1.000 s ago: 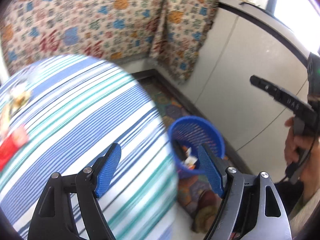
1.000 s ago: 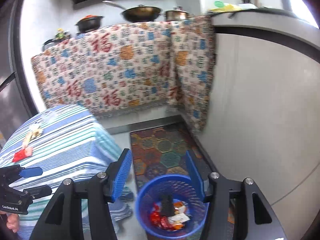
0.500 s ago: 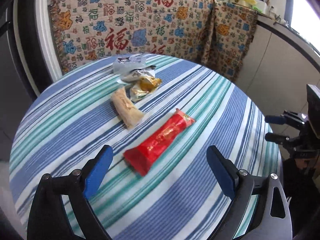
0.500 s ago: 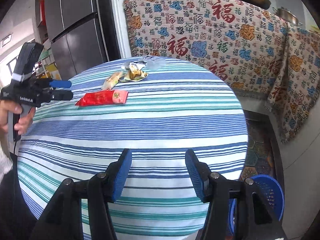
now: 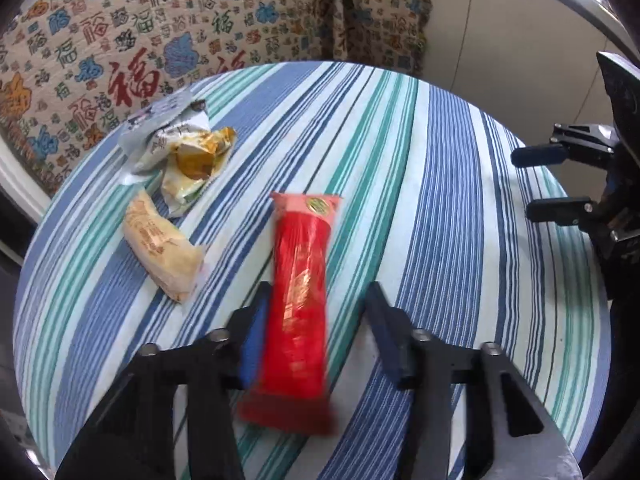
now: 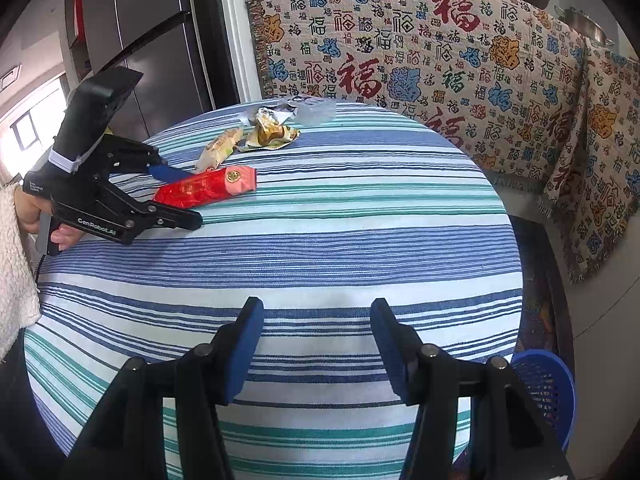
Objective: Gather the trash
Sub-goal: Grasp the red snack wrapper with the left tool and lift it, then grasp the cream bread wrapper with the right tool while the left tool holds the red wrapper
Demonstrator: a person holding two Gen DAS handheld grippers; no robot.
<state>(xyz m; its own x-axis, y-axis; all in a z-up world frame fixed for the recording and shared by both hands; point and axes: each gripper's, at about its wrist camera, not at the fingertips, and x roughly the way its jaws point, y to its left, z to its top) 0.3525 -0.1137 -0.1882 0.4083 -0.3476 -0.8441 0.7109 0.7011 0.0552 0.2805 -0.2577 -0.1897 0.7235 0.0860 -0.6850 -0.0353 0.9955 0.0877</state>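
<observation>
A long red snack wrapper (image 5: pixel 302 300) lies on the round striped table (image 5: pixel 440 200). My left gripper (image 5: pixel 316 316) is open, its jaws on either side of the wrapper's near half, not closed on it. It also shows in the right wrist view (image 6: pixel 176 194) around the red wrapper (image 6: pixel 208 190). A beige wrapper (image 5: pixel 160 248), a yellow crumpled wrapper (image 5: pixel 196 160) and a clear packet (image 5: pixel 160 120) lie further back left. My right gripper (image 6: pixel 316 332) is open and empty above the table's near side.
A blue trash basket (image 6: pixel 548 388) stands on the floor at the table's right. A patterned cloth (image 6: pixel 420 48) covers the counter behind. A dark fridge (image 6: pixel 152 40) stands at the back left. The right gripper shows at the left wrist view's right edge (image 5: pixel 560 180).
My left gripper has moved forward and down over the red wrapper, which now lies between its jaws. My right gripper has stayed above the table's near side.
</observation>
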